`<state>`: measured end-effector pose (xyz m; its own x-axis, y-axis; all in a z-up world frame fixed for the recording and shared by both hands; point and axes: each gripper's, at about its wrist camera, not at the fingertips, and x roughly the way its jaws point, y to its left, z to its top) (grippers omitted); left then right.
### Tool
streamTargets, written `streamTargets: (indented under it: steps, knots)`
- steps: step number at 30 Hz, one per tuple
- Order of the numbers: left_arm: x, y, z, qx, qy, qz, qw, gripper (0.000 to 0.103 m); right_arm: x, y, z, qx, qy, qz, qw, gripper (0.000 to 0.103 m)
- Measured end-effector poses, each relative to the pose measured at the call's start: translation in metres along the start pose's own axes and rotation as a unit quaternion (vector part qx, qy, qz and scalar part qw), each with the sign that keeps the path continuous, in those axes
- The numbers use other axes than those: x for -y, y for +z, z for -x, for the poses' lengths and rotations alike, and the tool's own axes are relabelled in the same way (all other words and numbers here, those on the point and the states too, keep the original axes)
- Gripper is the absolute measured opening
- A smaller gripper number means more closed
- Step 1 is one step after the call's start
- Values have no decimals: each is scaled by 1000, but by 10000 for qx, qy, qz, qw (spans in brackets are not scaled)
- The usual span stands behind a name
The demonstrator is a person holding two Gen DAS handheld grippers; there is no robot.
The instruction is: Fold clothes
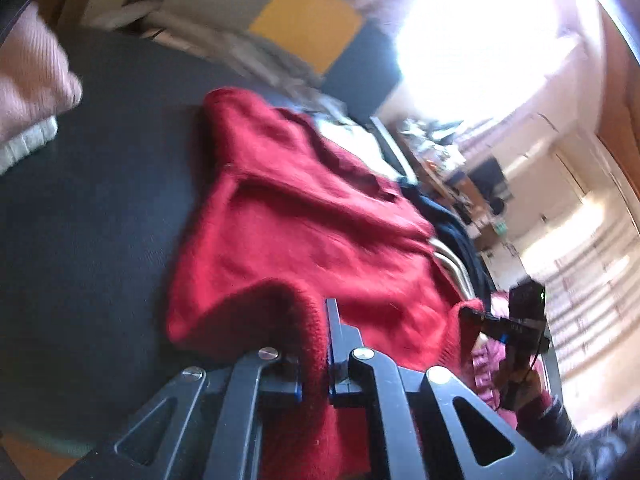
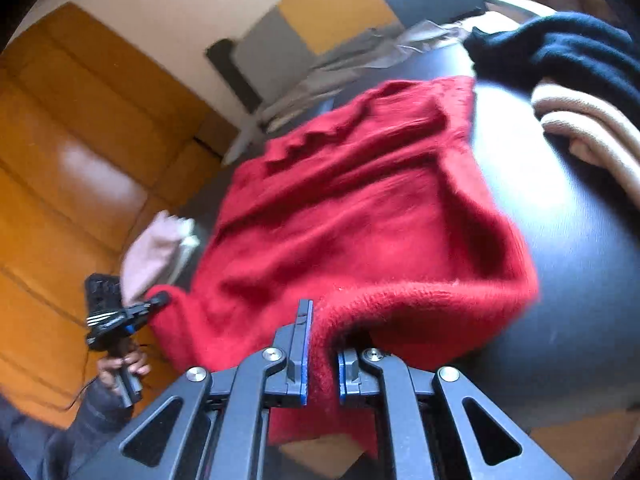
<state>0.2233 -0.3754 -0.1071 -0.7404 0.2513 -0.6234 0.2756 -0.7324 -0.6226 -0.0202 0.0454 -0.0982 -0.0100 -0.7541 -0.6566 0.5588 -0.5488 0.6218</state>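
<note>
Pinching one near hem corner each, the left gripper and right gripper hold the red sweater, which stretches away from both over the dark worktop, beside folded clothes.

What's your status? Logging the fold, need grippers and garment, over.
Left gripper and right gripper both shut on red sweater hem, lifted over dark table. Beige folded clothes beside it, apart.
</note>
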Motion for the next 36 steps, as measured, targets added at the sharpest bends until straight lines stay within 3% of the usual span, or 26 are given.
streamTargets:
  steps: [3,6,7,8,11,18,19,21,23,27,32,36]
  knots:
    - [-13,7,-29,-255,342,81,9991,6,18,16,-16,-44,-99,-282,9995,5]
    - [-12,4,-30,-317,349,-24,9989,6,27,19,-18,-120,86,-519,9985,12]
    - [-12,4,-29,-327,355,-52,9988,6,27,17,-15,-151,183,-518,9984,22]
    - [-15,4,-28,-345,334,-35,9988,6,26,14,-12,-181,281,-517,9981,38]
    - [-21,-1,-22,-351,245,81,9990,6,19,3,2,-257,477,-380,9978,61]
    - [-21,-3,-30,-264,130,327,9990,6,13,-18,18,-422,188,-44,9989,62]
    - [-21,-3,-31,-261,128,345,9990,6,8,-20,20,-438,19,175,9989,60]
    - [-18,-2,-33,-270,165,321,9990,6,-4,-23,18,-574,-457,614,9954,44]
    - [-15,-2,-33,-282,256,211,9991,6,-12,-25,16,-738,-874,990,9885,13]
    - [-8,-1,-35,-313,441,14,9985,7,-17,-22,21,-917,-1017,1229,9829,9]
    - [-2,4,-37,-431,653,-72,9969,7,-19,27,28,-144,-379,605,9973,9]
    - [-2,5,-39,-456,720,-19,9964,7,-1,59,-14,-201,-494,-25,9986,9]
